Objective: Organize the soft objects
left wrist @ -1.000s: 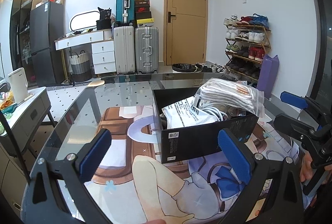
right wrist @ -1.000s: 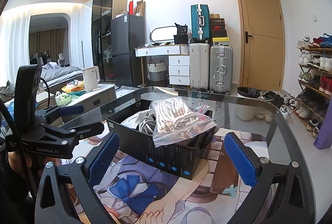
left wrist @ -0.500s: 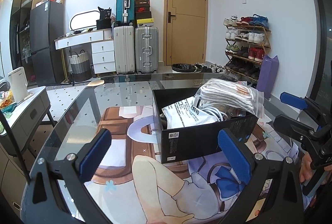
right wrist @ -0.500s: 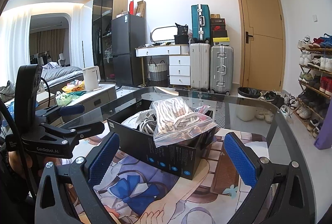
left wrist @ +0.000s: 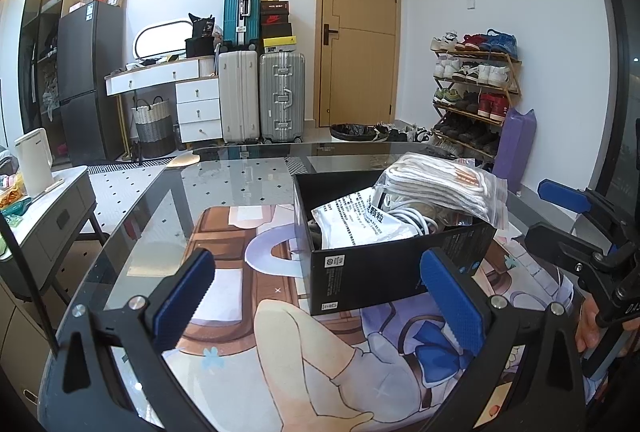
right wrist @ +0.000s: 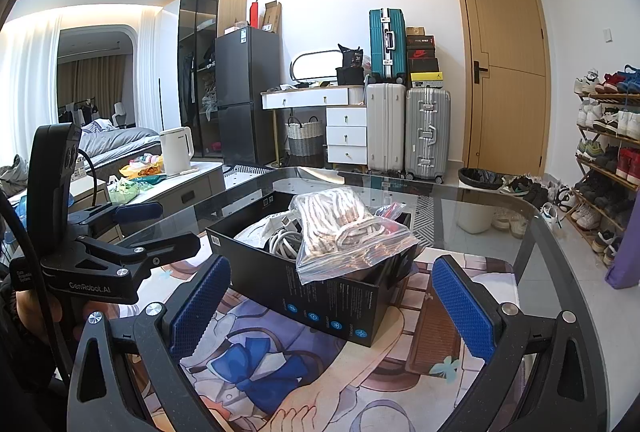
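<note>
A black cardboard box [left wrist: 384, 268] stands on the printed mat of a glass table; it also shows in the right wrist view [right wrist: 320, 296]. A clear zip bag of white cloth [left wrist: 444, 192] lies on top of it, seen too in the right wrist view [right wrist: 344, 236]. A white printed pouch [left wrist: 356, 220] and white cables [right wrist: 284, 238] lie inside. My left gripper [left wrist: 320, 300] is open and empty, just short of the box. My right gripper [right wrist: 332, 308] is open and empty in front of the box's other side.
The printed mat [left wrist: 256, 332] covers the near part of the glass table [left wrist: 224, 184]. Beyond stand suitcases [left wrist: 260, 96], a white dresser [left wrist: 176, 100], a door [left wrist: 356, 48] and a shoe rack [left wrist: 476, 96]. A side cabinet with a kettle [left wrist: 34, 160] stands at the left.
</note>
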Available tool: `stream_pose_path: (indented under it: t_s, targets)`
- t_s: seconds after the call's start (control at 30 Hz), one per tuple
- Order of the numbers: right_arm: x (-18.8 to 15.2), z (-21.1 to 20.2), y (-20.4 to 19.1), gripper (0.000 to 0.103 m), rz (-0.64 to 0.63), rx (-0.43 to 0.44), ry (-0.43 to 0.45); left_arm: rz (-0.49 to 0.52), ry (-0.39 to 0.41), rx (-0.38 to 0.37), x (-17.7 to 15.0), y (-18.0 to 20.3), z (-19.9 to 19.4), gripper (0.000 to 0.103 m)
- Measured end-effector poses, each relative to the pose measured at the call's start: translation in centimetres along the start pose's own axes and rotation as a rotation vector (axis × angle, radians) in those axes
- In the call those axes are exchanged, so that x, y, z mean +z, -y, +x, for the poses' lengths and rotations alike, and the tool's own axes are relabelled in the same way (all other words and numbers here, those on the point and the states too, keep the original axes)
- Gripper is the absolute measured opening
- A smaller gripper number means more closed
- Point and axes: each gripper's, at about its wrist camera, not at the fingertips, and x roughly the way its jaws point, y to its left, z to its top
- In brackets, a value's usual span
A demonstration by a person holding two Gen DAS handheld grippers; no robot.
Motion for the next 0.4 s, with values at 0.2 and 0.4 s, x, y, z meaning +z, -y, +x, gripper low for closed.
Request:
stream_pose_path:
  t_s: [0.2,0.4]
  targets:
    - [-0.01,0.08,0.01,0.102,-0.001,0.000,0.001,-0.003,-0.001,0.001,0.13,0.06,-0.01,0.103]
    - [-0.03,0.07,0.00,0.102,0.001,0.000,0.000,-0.002,0.003,-0.002,0.14,-0.18,-0.16,0.103]
